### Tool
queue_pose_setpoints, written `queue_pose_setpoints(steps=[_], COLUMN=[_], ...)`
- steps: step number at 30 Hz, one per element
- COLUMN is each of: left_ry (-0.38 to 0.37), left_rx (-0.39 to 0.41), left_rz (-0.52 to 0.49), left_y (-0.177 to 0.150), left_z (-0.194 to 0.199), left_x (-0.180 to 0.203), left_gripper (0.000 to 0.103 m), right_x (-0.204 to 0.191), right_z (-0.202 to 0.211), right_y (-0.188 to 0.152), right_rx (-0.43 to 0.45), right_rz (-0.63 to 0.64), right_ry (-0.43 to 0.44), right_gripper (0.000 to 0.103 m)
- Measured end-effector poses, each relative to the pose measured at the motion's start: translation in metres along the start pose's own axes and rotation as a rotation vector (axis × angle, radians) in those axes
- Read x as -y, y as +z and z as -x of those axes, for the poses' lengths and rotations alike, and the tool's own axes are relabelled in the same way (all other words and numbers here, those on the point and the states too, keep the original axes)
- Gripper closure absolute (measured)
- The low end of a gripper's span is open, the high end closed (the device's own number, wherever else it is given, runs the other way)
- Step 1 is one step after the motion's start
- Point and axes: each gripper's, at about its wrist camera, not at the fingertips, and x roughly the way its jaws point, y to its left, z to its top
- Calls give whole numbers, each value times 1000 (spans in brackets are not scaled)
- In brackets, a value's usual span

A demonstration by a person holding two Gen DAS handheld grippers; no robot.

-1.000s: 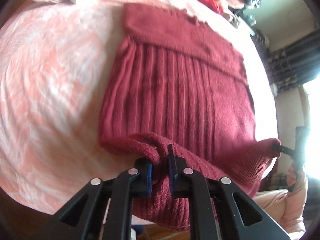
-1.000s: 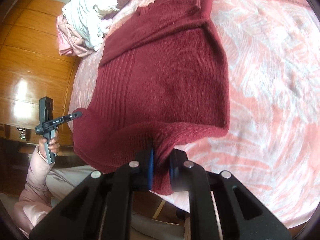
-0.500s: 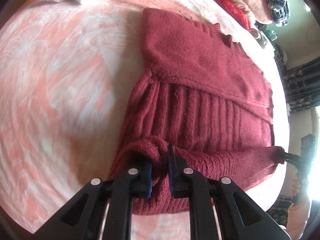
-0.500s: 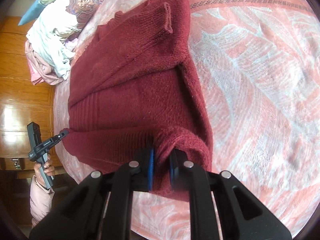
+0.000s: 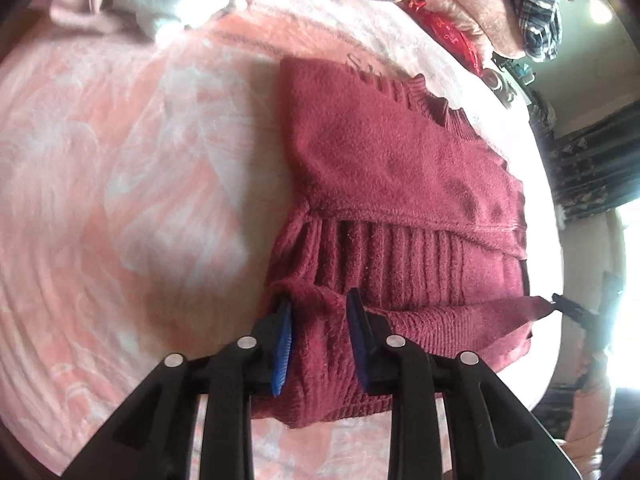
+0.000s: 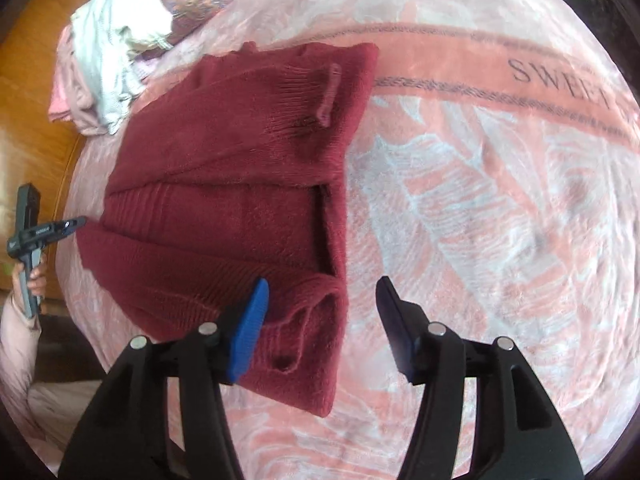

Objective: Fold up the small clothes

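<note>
A dark red knitted sweater (image 5: 396,184) lies on the pink blanket (image 5: 120,168), its hem end folded up over the body. My left gripper (image 5: 318,312) has its jaws parted around the hem's left corner, which lies slack between them. In the right wrist view the sweater (image 6: 240,184) lies the same way. My right gripper (image 6: 320,300) is wide open over the hem's right corner and holds nothing. The left gripper also shows at the left edge of that view (image 6: 76,222).
A pile of white and pink clothes (image 6: 104,64) lies at the blanket's far left. Pillows and a red cloth (image 5: 452,32) lie beyond the sweater. A wooden floor (image 6: 24,112) borders the bed on the left. Bare blanket (image 6: 500,200) spreads to the right.
Both grippers carried the hem forward over the sweater's body, laid it down and opened, the right one wide, the left one partly.
</note>
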Motion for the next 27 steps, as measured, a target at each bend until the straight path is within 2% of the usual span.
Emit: queue_pose_setpoints(steps=[1,2,3,5,6,9,11,14,17,19,22,25,27], left_ry=[69,109,140,161,152,91,52,-9,-1,-6,32,49,39], left_rx=[45,80,102,126,114,35,-6,-94,-170,-214,-255,-278,-290], left_rz=[-73,-126,-169,-224,-228,-203,-179,-152,-135,-99,-63,-36,-25], left_y=[-1,-4,-6,-9,-10,-18,-29,-49,-57,-59,-62,-63,-62], left_z=[10,18,26,38,42,43,36,17,-3,-16,-35,-46,-49], left_x=[11,20,28,37,38,37,34,33,37,35,31,31,35], left_gripper=[57,39,35,35,35,35,35,35,35,35,35,35,32], right_x=[-7,-15,-23,-33,-36,-41,-49,-69,-86,-95,-102,-107,-110], right_z=[1,3,4,5,2,-13,-13,-13,-10,-6,-5,-16,-31], right_y=[0,-3,-6,-13,-15,-21,-26,-33,-36,-36,-33,-29,-29], right_rx=[-3,2,1,-10,-27,-129,-135,-125,-95,-60,-26,-48,-78], right_rz=[44,88,124,181,193,149,179,300,368,399,415,445,464], right_ry=[22,19,6,-15,-1,111,78,-35,-46,-46,0,23,5], right_gripper=[27,26,26,26,26,27,29,27,26,20,16,14,14])
